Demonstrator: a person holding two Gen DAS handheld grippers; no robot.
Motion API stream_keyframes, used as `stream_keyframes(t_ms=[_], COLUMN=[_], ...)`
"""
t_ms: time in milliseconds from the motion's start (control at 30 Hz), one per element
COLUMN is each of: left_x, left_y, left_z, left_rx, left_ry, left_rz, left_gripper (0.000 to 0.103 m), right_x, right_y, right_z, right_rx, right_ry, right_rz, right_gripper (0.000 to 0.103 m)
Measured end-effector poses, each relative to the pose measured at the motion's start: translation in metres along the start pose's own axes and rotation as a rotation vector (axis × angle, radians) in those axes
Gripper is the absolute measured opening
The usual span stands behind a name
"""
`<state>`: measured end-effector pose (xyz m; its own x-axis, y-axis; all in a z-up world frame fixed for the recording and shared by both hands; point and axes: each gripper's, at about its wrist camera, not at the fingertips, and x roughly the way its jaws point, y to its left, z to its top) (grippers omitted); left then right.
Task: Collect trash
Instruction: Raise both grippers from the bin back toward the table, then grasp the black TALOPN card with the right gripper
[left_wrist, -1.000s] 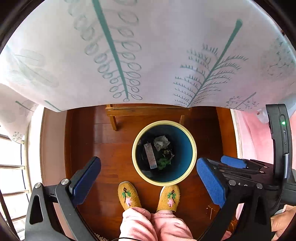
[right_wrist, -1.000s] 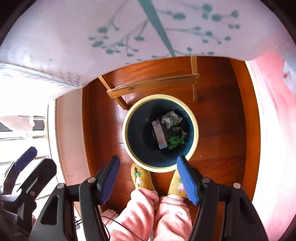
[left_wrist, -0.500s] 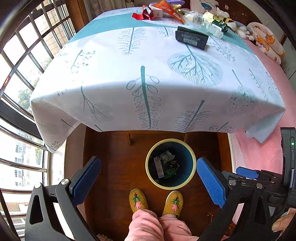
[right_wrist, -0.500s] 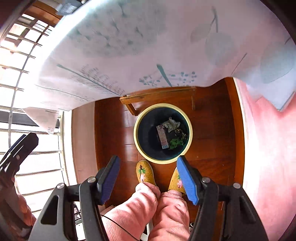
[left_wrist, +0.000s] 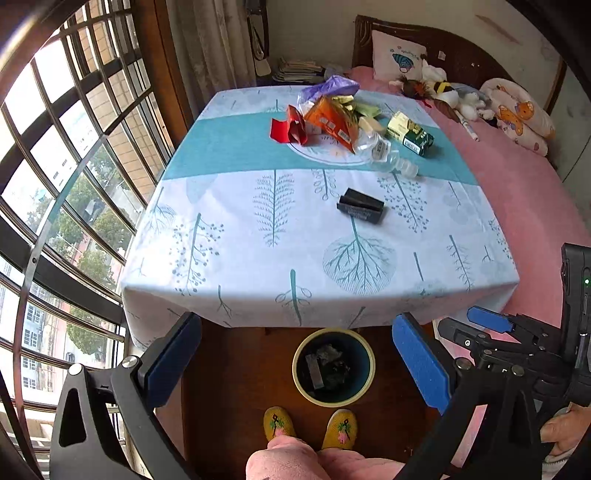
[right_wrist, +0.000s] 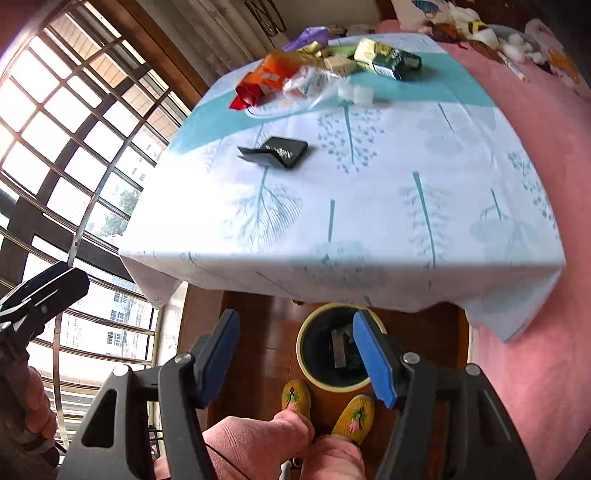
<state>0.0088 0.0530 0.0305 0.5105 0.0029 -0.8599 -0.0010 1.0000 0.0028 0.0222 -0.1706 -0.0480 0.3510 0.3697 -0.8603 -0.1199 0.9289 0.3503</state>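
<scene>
I hold my left gripper (left_wrist: 295, 360) spread wide and empty above the near table edge. My right gripper (right_wrist: 297, 360) is also parted with nothing between its blue pads. Both hang over the round cream-rimmed, dark blue waste bin (left_wrist: 334, 397) on the wooden floor under the near edge of the table, with scraps inside. On the white tablecloth with teal tree prints (left_wrist: 258, 229) lies a flat black cardboard box (left_wrist: 360, 210) mid-table. At the far side a heap of wrappers sits: a red foil packet (left_wrist: 290, 129), an orange snack bag (left_wrist: 330, 120), a crushed clear plastic bottle (left_wrist: 388, 157) and a green-yellow carton (left_wrist: 410, 134).
</scene>
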Motion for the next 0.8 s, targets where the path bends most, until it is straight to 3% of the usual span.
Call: stream_keyframes(t_ms=[167,367,600,800], left_x=[-0.026,-0.010,0.038,0.087], left_y=[0.010,0.023,0.033,0.047], left_z=[0.036,0.065,0.093,0.135], left_rx=[-0.044,-0.091,-0.020,0.052], left_ry=[-0.066,-0.017,0.011,0.060], left_rz=[0.046,0.030,0.064,0.024], left_gripper=[0.102,0.102,0.101,0.101], right_x=[-0.010,0.007,0.065,0.124], right_y=[0.020,0.036,0.051,0.056], right_z=[0.046,0.096,0.135,0.152], right_rx=[-0.111,-0.268,-0.392,-0.475], right_ry=[-0.046,-0.021,0.105,0.242], right_rz=[0.002,-0.029,-0.057,-0.148], right_gripper=[0.068,0.069,0.071,0.071])
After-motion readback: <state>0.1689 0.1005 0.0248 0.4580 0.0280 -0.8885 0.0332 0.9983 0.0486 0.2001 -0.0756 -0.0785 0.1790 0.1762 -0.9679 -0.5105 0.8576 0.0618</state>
